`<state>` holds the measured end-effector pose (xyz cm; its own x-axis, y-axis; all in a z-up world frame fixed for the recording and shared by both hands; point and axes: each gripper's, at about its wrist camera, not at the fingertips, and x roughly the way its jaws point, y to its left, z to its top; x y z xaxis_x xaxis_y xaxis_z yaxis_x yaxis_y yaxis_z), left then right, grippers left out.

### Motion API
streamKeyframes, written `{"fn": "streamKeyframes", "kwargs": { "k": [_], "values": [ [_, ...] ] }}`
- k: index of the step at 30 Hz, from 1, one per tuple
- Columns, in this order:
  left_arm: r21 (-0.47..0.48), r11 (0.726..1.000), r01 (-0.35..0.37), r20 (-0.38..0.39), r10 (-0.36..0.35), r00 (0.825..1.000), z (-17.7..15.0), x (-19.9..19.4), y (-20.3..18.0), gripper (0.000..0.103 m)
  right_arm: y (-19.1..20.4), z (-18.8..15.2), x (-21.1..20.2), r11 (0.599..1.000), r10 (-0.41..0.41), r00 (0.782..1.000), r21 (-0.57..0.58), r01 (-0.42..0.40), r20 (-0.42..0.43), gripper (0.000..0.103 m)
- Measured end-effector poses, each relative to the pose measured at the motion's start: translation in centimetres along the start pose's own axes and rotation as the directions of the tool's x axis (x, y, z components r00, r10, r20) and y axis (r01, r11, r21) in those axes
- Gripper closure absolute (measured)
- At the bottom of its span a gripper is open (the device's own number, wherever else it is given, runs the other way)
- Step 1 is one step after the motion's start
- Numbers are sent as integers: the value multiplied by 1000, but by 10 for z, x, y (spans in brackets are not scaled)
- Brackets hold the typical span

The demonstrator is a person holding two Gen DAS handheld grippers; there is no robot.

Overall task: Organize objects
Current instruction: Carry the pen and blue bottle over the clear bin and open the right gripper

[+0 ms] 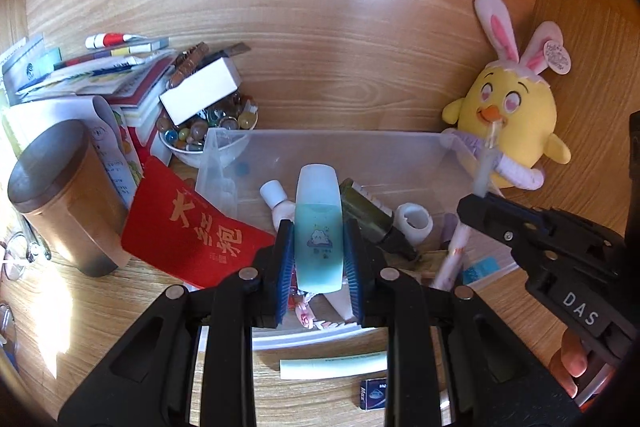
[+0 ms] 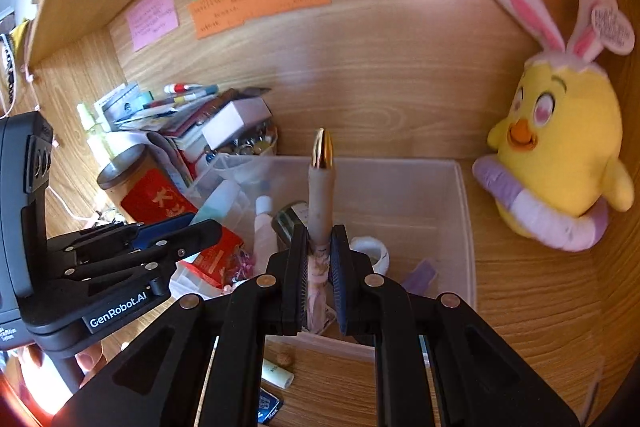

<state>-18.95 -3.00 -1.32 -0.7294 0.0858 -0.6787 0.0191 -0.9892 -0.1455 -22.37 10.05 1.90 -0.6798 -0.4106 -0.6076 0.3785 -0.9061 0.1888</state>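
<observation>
My left gripper [image 1: 319, 227] is shut on a pale teal bottle [image 1: 319, 227] with a small cloud print, held upright over the near edge of a clear plastic box [image 1: 332, 147]. My right gripper [image 2: 320, 231] is shut on a pink marbled pen [image 2: 320, 203] with a gold tip, which points up over the same box [image 2: 464, 211]. Each gripper shows in the other's view: the right gripper [image 1: 474, 201] at the box's right side, the left gripper [image 2: 204, 227] at its left. Inside the box lie a small white bottle [image 1: 280, 203], a dark green bottle [image 1: 368, 213] and a white tape roll [image 1: 414, 223].
A yellow chick plush [image 1: 516, 115] leans in the right corner. Left of the box stand a bowl of marbles [image 1: 208, 135], a brown canister [image 1: 60, 195], a red envelope [image 1: 188, 231] and stacked books [image 1: 132, 83]. A pale tube [image 1: 332, 367] and a small blue box [image 1: 372, 393] lie in front.
</observation>
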Motion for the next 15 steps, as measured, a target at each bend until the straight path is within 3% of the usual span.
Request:
{"fn": "streamKeyframes", "kwargs": {
  "k": [9, 15],
  "values": [
    [14, 1000, 14, -28, -13, 1000, -3, 12, -1, 79, -12, -6, 21, 999, -39, 998, 24, 40, -59, 92],
    [23, 1000, 14, -7, -14, 1000, -3, 6, -2, 79, -13, -7, 19, 997, -70, 996, 23, 71, -49, 92]
  ]
}}
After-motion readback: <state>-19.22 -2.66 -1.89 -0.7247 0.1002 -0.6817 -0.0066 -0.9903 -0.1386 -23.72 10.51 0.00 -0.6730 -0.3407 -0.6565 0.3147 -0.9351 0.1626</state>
